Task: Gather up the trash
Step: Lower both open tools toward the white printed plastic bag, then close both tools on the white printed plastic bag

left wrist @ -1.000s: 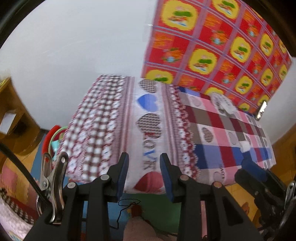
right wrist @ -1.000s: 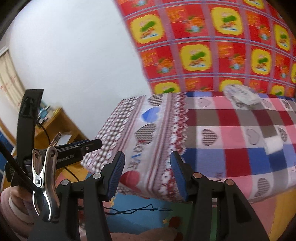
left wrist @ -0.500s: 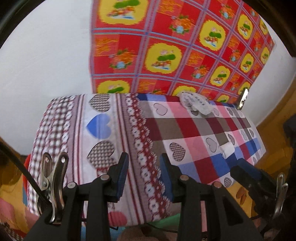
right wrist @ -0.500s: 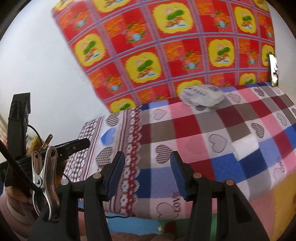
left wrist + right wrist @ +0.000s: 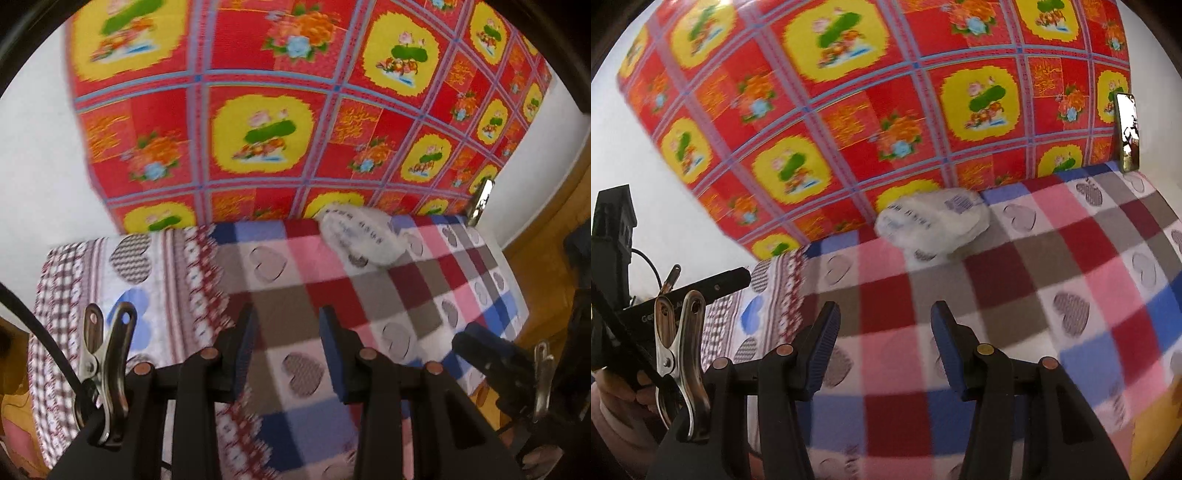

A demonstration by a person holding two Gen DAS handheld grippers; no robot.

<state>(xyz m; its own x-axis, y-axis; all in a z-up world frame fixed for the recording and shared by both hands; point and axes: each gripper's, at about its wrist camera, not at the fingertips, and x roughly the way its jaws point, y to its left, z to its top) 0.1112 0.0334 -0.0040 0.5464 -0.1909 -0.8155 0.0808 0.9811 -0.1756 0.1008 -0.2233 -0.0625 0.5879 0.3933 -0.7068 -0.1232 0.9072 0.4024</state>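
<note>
Now both my grippers hang over the checked cloth, jaws apart, nothing held.

Left gripper (image 5: 286, 341) gapes above the near-left part of the cloth (image 5: 417, 280); right gripper (image 5: 884, 338) gapes too, above the near middle. Bag (image 5: 932, 229), white plastic with blue print, crumpled, lies at the far edge of the cloth (image 5: 1071, 236), touching the red-and-yellow floral sheet (image 5: 886, 110) on the wall; in the left view the bag (image 5: 360, 234) sits far right of the fingers, well apart from both tools. Phone (image 5: 1127, 131) stands upright against the sheet, far right. Frames are motion-blurred.
</note>
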